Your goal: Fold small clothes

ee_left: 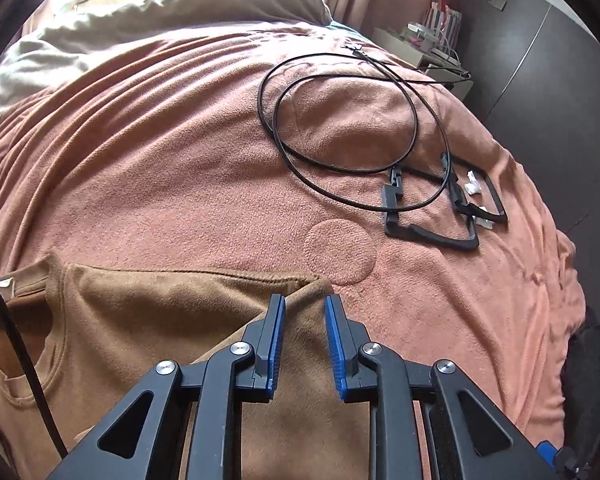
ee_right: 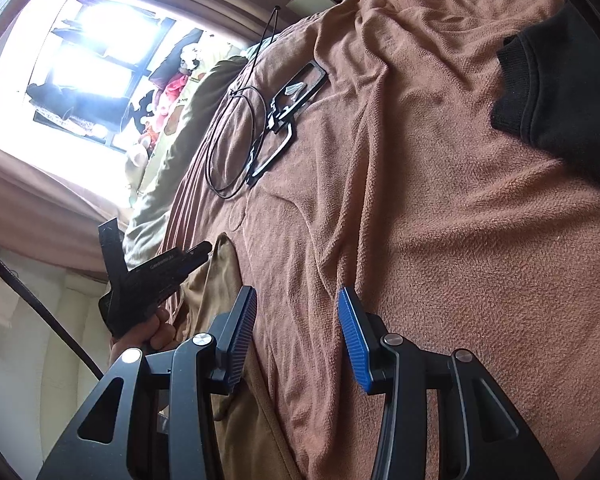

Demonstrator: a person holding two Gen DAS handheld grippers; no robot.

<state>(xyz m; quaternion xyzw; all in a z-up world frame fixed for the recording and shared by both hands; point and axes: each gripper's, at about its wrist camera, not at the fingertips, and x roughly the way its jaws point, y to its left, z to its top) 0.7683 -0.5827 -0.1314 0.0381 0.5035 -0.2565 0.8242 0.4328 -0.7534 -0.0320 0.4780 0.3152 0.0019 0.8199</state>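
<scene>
Brown shirt [ee_left: 148,320] lies on bed [ee_left: 180,168]; left claw [ee_left: 305,304] narrow over its sleeve, unclamped; right claw [ee_right: 296,300] wide, empty.

Left gripper [ee_left: 305,300]: black linkage frame with blue ribbed pads, pitched steeply downward; jaws narrowly parted, a raised fold of fabric standing between them.
Left pads [ee_left: 334,332]: whether they press the fold cannot be told; a gap shows at the right pad.
Left gripper, from the right wrist view [ee_right: 196,256]: black body seen side-on, fingers pointing up-right.
Left hand [ee_right: 152,332]: bare, wrapped around the handle below the body, fingers curled.
Right gripper [ee_right: 298,300]: same black and blue build, tilted moderately downward; jaws moderately apart, nothing clamped between them.
Right pads [ee_right: 354,344]: ribbed faces exposed.
</scene>
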